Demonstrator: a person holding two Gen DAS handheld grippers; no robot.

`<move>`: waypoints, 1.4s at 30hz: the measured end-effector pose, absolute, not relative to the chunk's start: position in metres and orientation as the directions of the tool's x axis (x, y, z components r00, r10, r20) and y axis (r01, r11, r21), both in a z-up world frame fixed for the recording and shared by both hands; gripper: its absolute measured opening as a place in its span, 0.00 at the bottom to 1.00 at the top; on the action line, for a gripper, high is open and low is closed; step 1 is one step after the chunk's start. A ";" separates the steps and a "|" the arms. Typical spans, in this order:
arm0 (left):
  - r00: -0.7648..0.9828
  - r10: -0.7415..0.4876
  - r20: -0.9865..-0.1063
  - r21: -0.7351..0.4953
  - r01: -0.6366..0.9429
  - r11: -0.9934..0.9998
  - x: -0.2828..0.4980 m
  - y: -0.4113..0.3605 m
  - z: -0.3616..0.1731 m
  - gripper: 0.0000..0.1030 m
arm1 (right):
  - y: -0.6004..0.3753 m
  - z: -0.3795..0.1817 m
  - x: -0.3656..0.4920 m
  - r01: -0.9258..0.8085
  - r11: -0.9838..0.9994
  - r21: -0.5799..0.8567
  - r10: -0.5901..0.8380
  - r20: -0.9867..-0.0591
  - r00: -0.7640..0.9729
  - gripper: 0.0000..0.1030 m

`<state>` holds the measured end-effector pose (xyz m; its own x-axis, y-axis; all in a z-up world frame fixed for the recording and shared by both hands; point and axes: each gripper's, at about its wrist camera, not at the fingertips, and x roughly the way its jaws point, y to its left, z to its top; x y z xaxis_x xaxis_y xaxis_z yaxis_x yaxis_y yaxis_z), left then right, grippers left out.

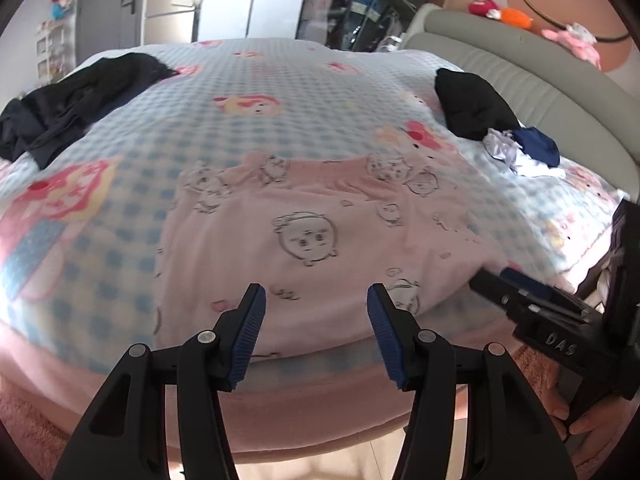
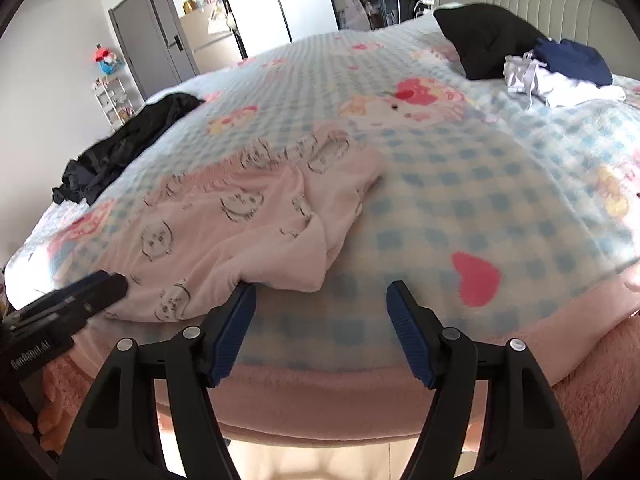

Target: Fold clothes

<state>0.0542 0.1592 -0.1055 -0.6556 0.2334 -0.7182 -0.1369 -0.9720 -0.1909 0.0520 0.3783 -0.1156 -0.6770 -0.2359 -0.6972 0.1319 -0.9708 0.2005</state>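
A pink garment (image 1: 312,236) printed with cartoon faces lies spread on the bed near its front edge; in the right wrist view the pink garment (image 2: 248,224) is partly folded, with a flap turned over at its right side. My left gripper (image 1: 316,300) hovers open over the garment's near hem, nothing between its blue pads. My right gripper (image 2: 322,298) is open just right of the garment's corner, above the checkered blanket. The right gripper (image 1: 520,296) also shows at the garment's right edge in the left wrist view, and the left gripper (image 2: 80,292) at the left of the right wrist view.
The bed carries a blue-checked cartoon blanket (image 1: 248,80). Dark clothes (image 1: 68,104) lie at its far left. A black garment (image 1: 472,104) and a small white-and-navy pile (image 1: 524,152) sit at the far right by the padded headboard (image 1: 540,80). A hand (image 1: 584,424) holds the right gripper's handle.
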 end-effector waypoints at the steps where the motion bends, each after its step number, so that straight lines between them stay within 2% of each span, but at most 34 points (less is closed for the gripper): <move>1: -0.636 0.211 -0.743 -0.168 -0.127 -0.977 0.050 0.161 -0.112 0.53 | 0.378 -0.113 0.053 0.123 -0.974 0.191 -0.222 -0.690 -0.689 0.68; 4: -0.582 0.160 -0.797 -0.122 -0.105 -0.987 0.041 0.163 -0.130 0.53 | 0.377 -0.112 0.051 0.068 -0.991 0.111 -0.127 -0.708 -0.695 0.67; 6: -0.586 0.162 -0.794 -0.124 -0.104 -0.987 0.043 0.160 -0.130 0.53 | 0.377 -0.125 0.045 0.044 -0.996 0.076 -0.087 -0.760 -0.644 0.67; 13: -0.603 0.103 -0.791 -0.102 -0.036 -0.994 0.046 0.141 -0.124 0.55 | 0.398 -0.134 0.048 -0.047 -0.999 0.006 0.023 -0.801 -0.599 0.67; 15: -0.633 0.123 -0.764 -0.132 -0.032 -0.991 0.052 0.140 -0.117 0.54 | 0.409 -0.129 0.051 -0.055 -0.994 0.090 -0.039 -0.799 -0.600 0.67; 18: -0.659 0.178 -0.731 -0.158 -0.091 -0.983 0.057 0.151 -0.110 0.54 | 0.410 -0.123 0.053 0.027 -0.962 0.272 -0.238 -0.787 -0.570 0.67; 22: -0.649 0.197 -0.735 -0.162 -0.114 -0.980 0.046 0.166 -0.112 0.54 | 0.398 -0.136 0.048 0.053 -0.864 0.501 -0.466 -0.756 -0.459 0.64; 26: -0.632 0.191 -0.751 -0.150 -0.118 -0.982 0.039 0.168 -0.120 0.54 | 0.399 -0.146 0.030 -0.003 -0.812 0.584 -0.523 -0.728 -0.444 0.50; 31: -0.615 0.182 -0.767 -0.143 -0.113 -0.983 0.041 0.164 -0.130 0.54 | 0.398 -0.161 0.008 -0.029 -0.770 0.638 -0.560 -0.697 -0.447 0.45; 32: -0.614 0.184 -0.768 -0.143 -0.116 -0.983 0.042 0.164 -0.131 0.54 | 0.398 -0.163 0.006 -0.037 -0.767 0.640 -0.557 -0.693 -0.459 0.38; 33: -0.613 0.186 -0.768 -0.143 -0.119 -0.983 0.042 0.163 -0.132 0.54 | 0.397 -0.163 0.006 -0.031 -0.779 0.626 -0.542 -0.698 -0.468 0.32; 34: -0.612 0.188 -0.768 -0.144 -0.122 -0.982 0.042 0.163 -0.133 0.54 | 0.391 -0.159 0.009 0.006 -0.817 0.576 -0.508 -0.716 -0.478 0.19; 35: -0.611 0.190 -0.769 -0.144 -0.124 -0.982 0.042 0.162 -0.134 0.54 | 0.384 -0.153 0.013 0.062 -0.861 0.505 -0.467 -0.736 -0.490 0.11; 38: -0.608 0.196 -0.769 -0.147 -0.131 -0.980 0.042 0.160 -0.137 0.54 | 0.362 -0.135 0.029 0.184 -0.936 0.301 -0.352 -0.762 -0.544 0.07; 42: -0.600 0.198 -0.775 -0.144 -0.137 -0.980 0.041 0.157 -0.138 0.54 | 0.342 -0.124 0.040 0.255 -0.963 0.089 -0.231 -0.763 -0.604 0.06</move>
